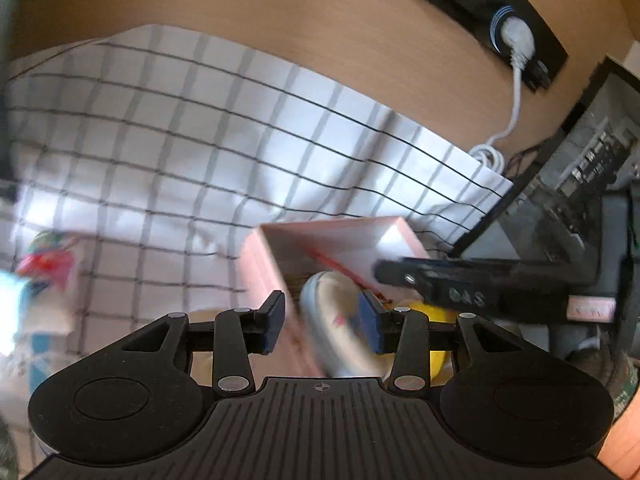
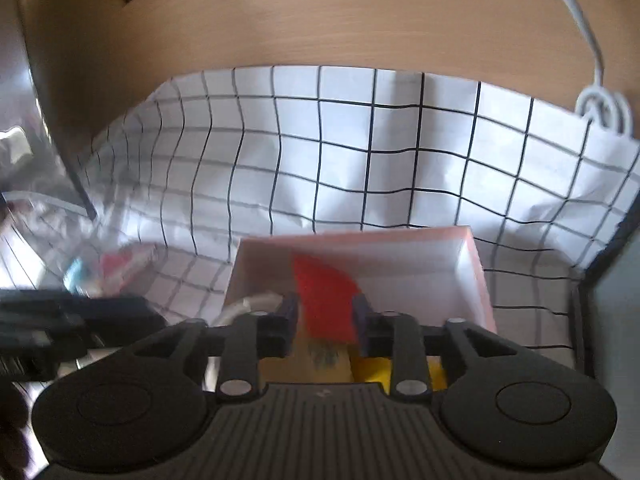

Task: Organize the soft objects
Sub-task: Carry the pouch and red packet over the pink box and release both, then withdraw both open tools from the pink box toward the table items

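Far left on the checked cloth [image 1: 168,128]: a blurred, colourful soft item [image 1: 44,264], outside the box and apparently not yet sorted. Too smeared to name.

Next, the left gripper [image 1: 322,322], spread wide over the near-left wall of the pink box [image 1: 340,228], with a pale, rounded soft object [image 1: 332,312] between the fingers. No visible contact on either pad; whether being released or about to be taken, cannot tell.

In the middle, inside the pink box [image 2: 476,276]: the pale object, a red soft piece [image 2: 324,300] and something yellow [image 2: 436,372] beneath. Several items boxed already, so probably well past the start.

Right of that, the right gripper [image 2: 325,320], part open around the red piece; pads close to its edges, pinch not confirmed through the blur.

Far right: a white cable [image 1: 516,92] on the wooden bench [image 1: 320,20], and dark equipment [image 1: 592,168].

Left to do, by the look of it: finish placing what sits between the grippers, then fetch the stray item from the cloth.
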Tool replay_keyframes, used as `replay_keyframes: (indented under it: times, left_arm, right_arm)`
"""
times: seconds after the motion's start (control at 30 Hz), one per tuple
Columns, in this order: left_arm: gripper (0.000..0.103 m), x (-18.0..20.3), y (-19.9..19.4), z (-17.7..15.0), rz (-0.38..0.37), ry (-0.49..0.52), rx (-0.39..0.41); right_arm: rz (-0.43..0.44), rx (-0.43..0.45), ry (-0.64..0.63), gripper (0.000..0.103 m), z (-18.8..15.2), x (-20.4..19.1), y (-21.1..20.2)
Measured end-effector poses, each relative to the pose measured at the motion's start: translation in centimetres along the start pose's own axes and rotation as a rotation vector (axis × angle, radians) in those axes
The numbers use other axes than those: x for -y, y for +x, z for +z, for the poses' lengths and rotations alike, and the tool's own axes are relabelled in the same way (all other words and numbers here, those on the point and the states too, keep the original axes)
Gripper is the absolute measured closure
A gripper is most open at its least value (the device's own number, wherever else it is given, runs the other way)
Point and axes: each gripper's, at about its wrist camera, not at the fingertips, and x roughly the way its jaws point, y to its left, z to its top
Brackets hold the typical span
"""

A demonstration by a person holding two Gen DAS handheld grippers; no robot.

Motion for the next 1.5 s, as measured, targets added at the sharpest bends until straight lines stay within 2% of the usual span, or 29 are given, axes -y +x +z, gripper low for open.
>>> replay_keyframes:
  times: [0.03, 0.1, 0.2, 0.3, 0.4, 0.6, 0.7, 0.8, 0.9, 0.97, 1.1, 1.3, 1.4, 1.5]
  left_arm:
    - [0.058, -0.6, -0.8, -0.2, 0.006, -0.014, 0.012]
    - [0.058, -2.0, -2.9, -0.5, 0.014, -0.043, 0.042]
    - [0.058, -4.1, -6.5, -1.1, 0.039, -0.073, 0.098]
    - [0.058, -6.4, -9.7, -2.1, 0.076, -0.104, 0.137]
    - [0.058, -9.2, -13.2, -3.0, 0.131, -0.146, 0.174]
    - [0.058, -14.4, -22.0, -3.1, 0.254, -0.171, 0.278]
    - [0.058, -16.5, -26.0, -2.2, 0.331, -0.156, 0.313]
    - [0.058, -18.2, -29.5, -1.0, 0.388, -0.144, 0.331]
    - [0.058, -18.9, -32.4, 0.7, 0.449, -0.086, 0.344]
    - [0.058, -19.1, -33.9, 1.9, 0.473, -0.036, 0.343]
    - [0.058, -20.0, -32.4, 2.6, 0.430, -0.046, 0.264]
    - [0.058, -22.6, -24.2, 0.2, 0.279, -0.187, 0.073]
    - [0.058, -23.4, -20.7, -1.0, 0.226, -0.217, 0.038]
    - [0.058, -24.4, -16.9, -1.5, 0.161, -0.264, 0.022]
  right_arm:
    - [-0.021, 0.010, -0.013, 0.054, -0.3, -0.5, -0.5]
    - [-0.054, 0.031, -0.022, 0.041, -0.8, -1.5, -2.0]
    - [-0.067, 0.064, -0.016, 0.038, -0.7, -2.5, -4.7]
    - [-0.063, 0.103, -0.027, 0.027, 0.3, -4.8, -7.2]
    - [-0.071, 0.143, -0.056, 0.026, 1.8, -8.6, -8.7]
    - [0.023, 0.240, -0.170, 0.022, 4.9, -18.6, -11.2]
    - [0.031, 0.331, -0.238, 0.020, 6.6, -24.0, -12.8]
    - [0.059, 0.404, -0.269, 0.011, 8.7, -28.1, -14.8]
    - [0.094, 0.442, -0.263, 0.001, 11.1, -30.6, -16.7]
    - [0.118, 0.440, -0.250, 0.000, 12.2, -31.3, -17.2]
    - [0.215, 0.305, -0.345, 0.000, 12.0, -31.5, -14.7]
    - [0.182, 0.118, -0.480, 0.000, 9.3, -30.4, -8.1]
    - [0.179, 0.065, -0.486, 0.000, 8.7, -29.7, -5.7]
    - [0.195, 0.018, -0.437, 0.000, 8.0, -28.7, -2.8]
